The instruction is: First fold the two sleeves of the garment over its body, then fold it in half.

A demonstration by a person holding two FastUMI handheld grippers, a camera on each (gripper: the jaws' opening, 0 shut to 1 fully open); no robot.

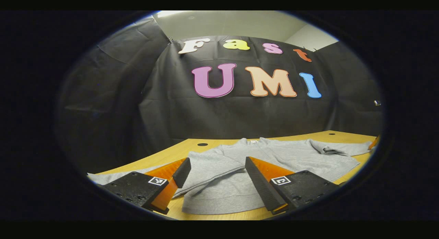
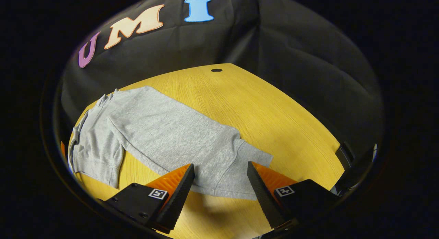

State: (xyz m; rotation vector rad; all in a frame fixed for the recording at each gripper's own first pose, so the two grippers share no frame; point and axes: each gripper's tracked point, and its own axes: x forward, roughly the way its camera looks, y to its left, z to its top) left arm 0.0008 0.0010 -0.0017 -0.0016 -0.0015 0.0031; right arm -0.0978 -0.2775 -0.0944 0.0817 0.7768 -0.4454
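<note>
A grey long-sleeved sweatshirt (image 1: 274, 156) lies flat on the wooden table (image 1: 212, 144). In the left gripper view, my left gripper (image 1: 216, 167) hangs open just above the garment's hem side, its fingers apart with nothing between them. One sleeve (image 1: 103, 177) runs off to the left under the left finger; the other sleeve (image 1: 343, 148) lies rumpled at the far right. In the right gripper view, that sleeve (image 2: 171, 129) stretches out flat toward my right gripper (image 2: 220, 167), which is open with the cuff (image 2: 236, 177) lying between and below its fingers. The garment's body (image 2: 92, 146) lies at the left.
The table (image 2: 274, 112) has bare wood to the right of the sleeve and a small round hole (image 2: 216, 70) near its far edge. Another hole (image 1: 202, 144) sits behind the garment. Black cloth walls close in the table on all sides.
</note>
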